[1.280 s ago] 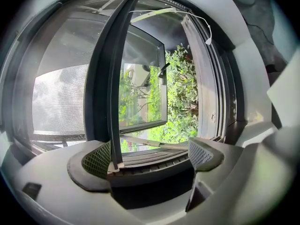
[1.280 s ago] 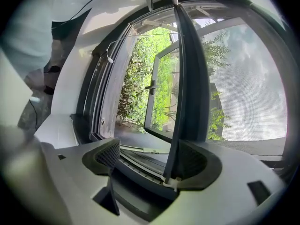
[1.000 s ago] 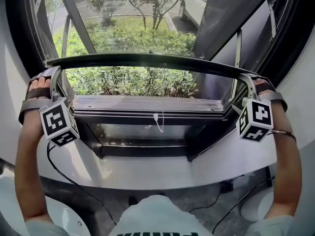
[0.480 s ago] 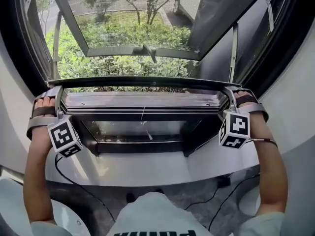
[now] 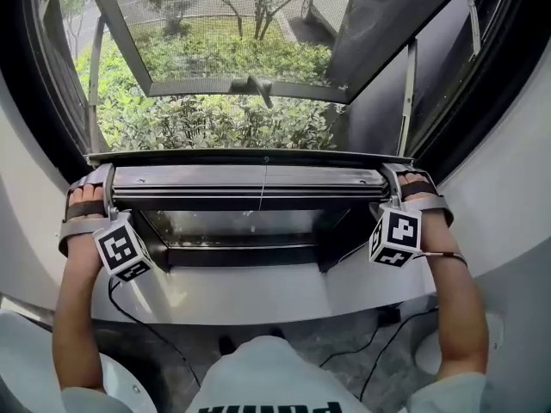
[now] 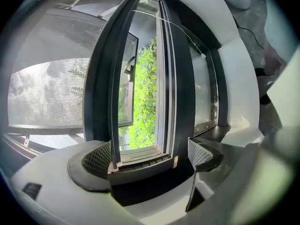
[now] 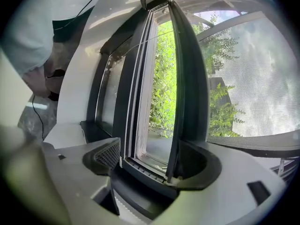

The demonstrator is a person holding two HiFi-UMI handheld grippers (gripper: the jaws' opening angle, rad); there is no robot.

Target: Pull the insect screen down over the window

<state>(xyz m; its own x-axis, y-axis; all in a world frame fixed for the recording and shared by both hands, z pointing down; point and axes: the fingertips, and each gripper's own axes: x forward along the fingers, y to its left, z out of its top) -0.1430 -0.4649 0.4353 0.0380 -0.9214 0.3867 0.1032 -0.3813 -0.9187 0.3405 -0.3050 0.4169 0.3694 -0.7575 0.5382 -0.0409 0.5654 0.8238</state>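
Two grippers are at one window: the left gripper and the right gripper. Each carries one marker cube, making two, the left cube and the right cube. Two hands are visible, the left hand and the right hand. There is one insect screen with one pull bar. One open sash has one handle. At least two black cables lie on the floor.
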